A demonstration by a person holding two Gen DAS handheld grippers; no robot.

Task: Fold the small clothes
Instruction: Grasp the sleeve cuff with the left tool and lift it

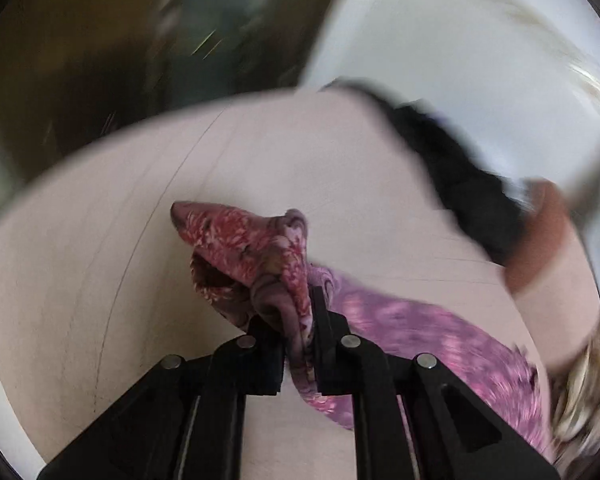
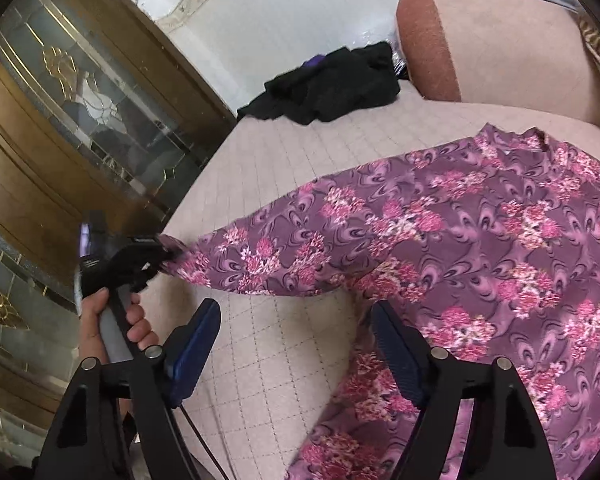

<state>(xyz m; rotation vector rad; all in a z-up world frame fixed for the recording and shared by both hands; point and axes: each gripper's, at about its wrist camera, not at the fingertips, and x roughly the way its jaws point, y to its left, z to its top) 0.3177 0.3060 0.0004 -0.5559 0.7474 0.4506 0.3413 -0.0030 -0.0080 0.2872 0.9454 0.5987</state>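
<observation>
A purple garment with pink flower print point(image 2: 460, 232) lies spread on a pale quilted bed point(image 2: 284, 152). My left gripper point(image 1: 296, 320) is shut on a bunched end of it point(image 1: 252, 248) and holds that end above the bed; the left wrist view is blurred. In the right wrist view the left gripper point(image 2: 160, 256) pulls a sleeve-like corner out to the left edge of the bed. My right gripper point(image 2: 296, 328) is open and empty, its right finger at the garment's near edge and its left finger over bare bed.
A heap of black clothes point(image 2: 332, 88) lies at the far side of the bed. A pink cushion with a rust-brown end point(image 2: 480, 40) stands at the far right. A brown cabinet with glass doors point(image 2: 68, 112) stands to the left.
</observation>
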